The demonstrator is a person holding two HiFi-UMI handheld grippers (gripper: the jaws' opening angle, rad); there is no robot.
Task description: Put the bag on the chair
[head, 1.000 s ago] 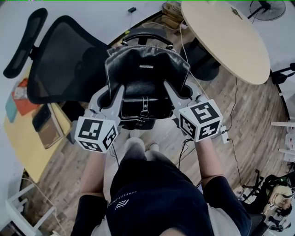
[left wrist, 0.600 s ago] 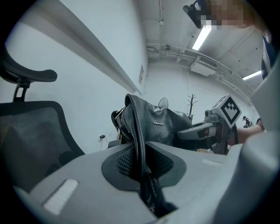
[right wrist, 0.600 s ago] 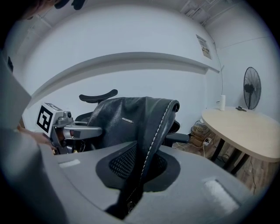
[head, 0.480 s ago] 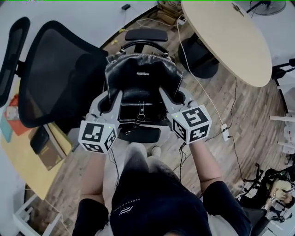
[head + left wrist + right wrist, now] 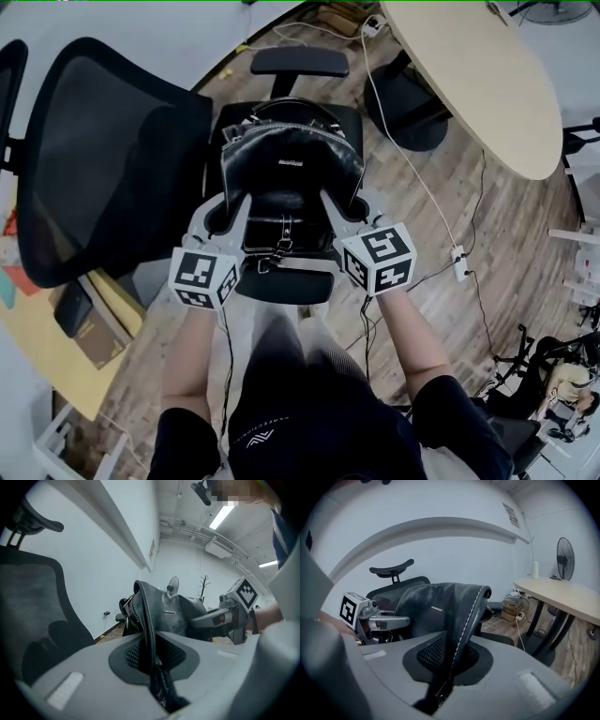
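- Head view: the left gripper (image 5: 226,202) and the right gripper (image 5: 334,199) each pinch one side edge of the black leather bag (image 5: 292,167). The bag hangs upright between them, just ahead of both sets of jaws.
- The bag's long axis runs across from one gripper to the other, and both hands look equally near it. The padded seat (image 5: 284,284) of the chair (image 5: 112,159) lies directly below the bag. I cannot tell whether the bag's bottom touches the seat yet. My guess is that the coming move is straight down.
- Left gripper view: the jaws stand almost together, and their mesh-textured pads (image 5: 136,654) clamp a thin stitched seam. The bag's glossy, creased front rises ahead and to the right, and the chair's mesh back stands to the left.
- Right gripper view: the jaws stand nearly together on the opposite seam, which has white stitching. The bag bulges ahead and to the left. A smooth round-edged table (image 5: 562,592) stands well off to the right.
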